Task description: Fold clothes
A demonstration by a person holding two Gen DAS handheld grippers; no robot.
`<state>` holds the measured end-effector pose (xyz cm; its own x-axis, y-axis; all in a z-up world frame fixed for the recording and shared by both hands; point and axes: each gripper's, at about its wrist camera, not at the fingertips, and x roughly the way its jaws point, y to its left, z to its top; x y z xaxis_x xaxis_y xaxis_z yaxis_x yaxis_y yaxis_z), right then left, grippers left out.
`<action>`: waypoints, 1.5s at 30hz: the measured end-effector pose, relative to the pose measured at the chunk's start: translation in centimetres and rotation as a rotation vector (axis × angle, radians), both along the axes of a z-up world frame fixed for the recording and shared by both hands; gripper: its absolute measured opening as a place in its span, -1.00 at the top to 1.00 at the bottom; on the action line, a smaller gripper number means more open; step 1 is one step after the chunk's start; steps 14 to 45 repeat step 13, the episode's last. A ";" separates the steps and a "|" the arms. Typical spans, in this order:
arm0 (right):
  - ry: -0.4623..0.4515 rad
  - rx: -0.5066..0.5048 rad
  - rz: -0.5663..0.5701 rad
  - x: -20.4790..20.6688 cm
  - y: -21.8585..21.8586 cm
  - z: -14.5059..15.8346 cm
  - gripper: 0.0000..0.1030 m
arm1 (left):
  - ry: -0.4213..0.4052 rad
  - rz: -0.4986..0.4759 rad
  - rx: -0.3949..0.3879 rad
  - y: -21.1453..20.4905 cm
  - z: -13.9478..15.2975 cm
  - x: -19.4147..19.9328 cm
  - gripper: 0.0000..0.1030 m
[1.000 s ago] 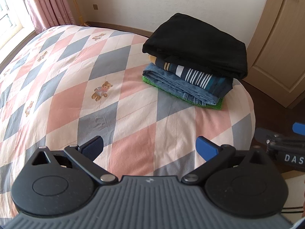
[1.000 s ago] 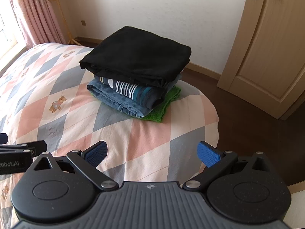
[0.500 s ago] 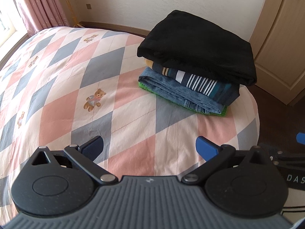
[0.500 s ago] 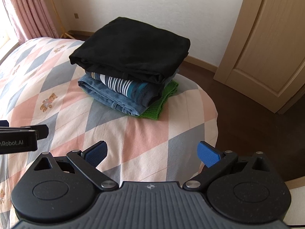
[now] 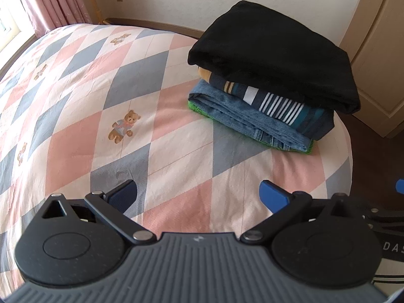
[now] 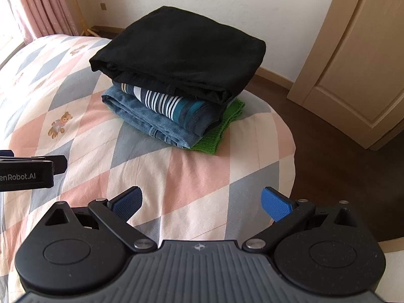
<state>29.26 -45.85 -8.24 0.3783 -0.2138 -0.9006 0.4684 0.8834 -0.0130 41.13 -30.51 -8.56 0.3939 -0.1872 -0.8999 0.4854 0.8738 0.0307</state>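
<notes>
Since a second ago the stack of clothes [image 5: 272,85] has been brought closer and higher in the left wrist view. The left gripper [image 5: 198,197] is held with its jaws wide apart and empty over the bedspread [image 5: 75,116]; the stack lies ahead and to its right, black garment [image 5: 277,50] on top.

In the right wrist view the same approach is seen. The right gripper [image 6: 200,202] is likewise spread and empty, with the stack straight ahead near the bed's corner and the door [image 6: 353,63] beyond to the right. Folding appears finished; if the stack is to be squared, both sides should be pressed evenly and low, so the layers are not skewed.
</notes>
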 end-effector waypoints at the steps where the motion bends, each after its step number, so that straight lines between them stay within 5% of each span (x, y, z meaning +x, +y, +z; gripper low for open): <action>1: 0.000 0.002 0.001 0.1 -0.1 0.0 -1.00 | 0.001 0.003 -0.001 0.0 0.0 0.0 -0.98; 13: -0.046 0.009 0.030 -0.1 -1.9 0.9 -1.00 | -0.041 0.053 -0.037 -0.8 2.2 -1.7 -0.98; 45: -0.046 0.009 0.030 -0.1 -1.9 0.9 -1.00 | -0.041 0.053 -0.037 -0.8 2.2 -1.7 -0.98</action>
